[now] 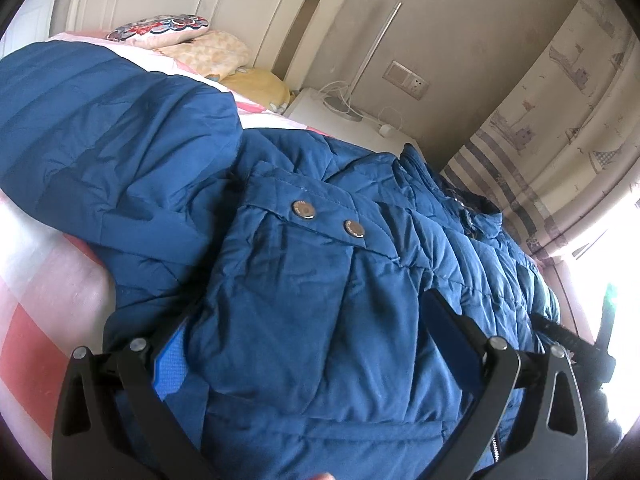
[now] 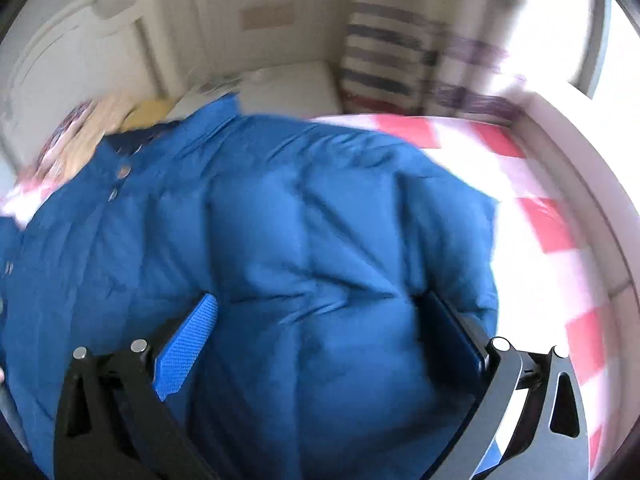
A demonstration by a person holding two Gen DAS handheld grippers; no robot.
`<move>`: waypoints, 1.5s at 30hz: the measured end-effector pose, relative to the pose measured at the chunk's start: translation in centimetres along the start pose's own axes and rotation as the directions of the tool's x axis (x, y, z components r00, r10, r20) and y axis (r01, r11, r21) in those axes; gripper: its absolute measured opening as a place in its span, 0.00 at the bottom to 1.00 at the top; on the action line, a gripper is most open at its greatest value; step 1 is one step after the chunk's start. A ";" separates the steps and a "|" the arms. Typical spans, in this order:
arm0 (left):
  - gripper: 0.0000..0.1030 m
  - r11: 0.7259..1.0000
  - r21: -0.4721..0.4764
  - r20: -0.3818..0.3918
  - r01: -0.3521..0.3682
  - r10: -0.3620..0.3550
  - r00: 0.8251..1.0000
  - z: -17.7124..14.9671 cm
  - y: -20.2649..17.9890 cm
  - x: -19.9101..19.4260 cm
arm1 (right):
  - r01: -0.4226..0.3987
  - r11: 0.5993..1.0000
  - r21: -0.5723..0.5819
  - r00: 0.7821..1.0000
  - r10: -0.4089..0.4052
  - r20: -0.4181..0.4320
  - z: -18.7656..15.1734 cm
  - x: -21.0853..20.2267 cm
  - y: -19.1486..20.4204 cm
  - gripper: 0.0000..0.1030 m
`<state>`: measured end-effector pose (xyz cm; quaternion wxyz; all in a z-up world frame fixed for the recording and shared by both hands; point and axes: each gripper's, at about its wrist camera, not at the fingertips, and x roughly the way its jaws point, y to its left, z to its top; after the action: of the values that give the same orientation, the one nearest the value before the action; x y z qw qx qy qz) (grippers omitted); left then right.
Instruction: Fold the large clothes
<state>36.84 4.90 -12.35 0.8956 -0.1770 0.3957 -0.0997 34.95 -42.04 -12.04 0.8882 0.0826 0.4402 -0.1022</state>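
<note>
Right wrist view shows the right gripper (image 2: 316, 344) spread wide over the blue padded jacket (image 2: 280, 220) on the bed (image 2: 540, 220), seemingly ready to pinch a fold, while the left gripper (image 1: 316, 344), also apart, straddles its pocket (image 1: 288, 276).

The blue quilted jacket (image 1: 320, 248) lies spread on the pink-and-white checked bedding (image 2: 532, 216), its padded fabric puffy and creased. A flapped pocket with two metal snaps (image 1: 304, 209) faces up. One sleeve (image 1: 112, 128) lies folded across the body towards the pillows.
</note>
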 end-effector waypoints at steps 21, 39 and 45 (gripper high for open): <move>0.98 0.999 -0.016 0.000 0.040 -0.040 0.999 0.1 0.3 0.0 | -0.055 0.935 -0.352 0.996 0.078 0.053 -6.2 -3.9 13.5 0.95; 0.95 0.714 -0.659 0.310 0.235 -0.027 0.951 8.3 25.4 -10.7 | -0.099 0.947 -0.306 0.993 0.113 0.031 -6.1 -3.9 12.4 0.95; 0.94 0.713 -0.682 0.298 0.160 0.071 0.952 13.5 29.6 -8.7 | -0.113 0.949 -0.296 0.992 0.125 0.023 -6.0 -3.8 12.2 0.95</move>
<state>42.25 38.03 -9.82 0.8089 -0.5248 0.2573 0.0638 31.23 -28.38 -11.86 0.9040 -0.0260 0.4264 0.0165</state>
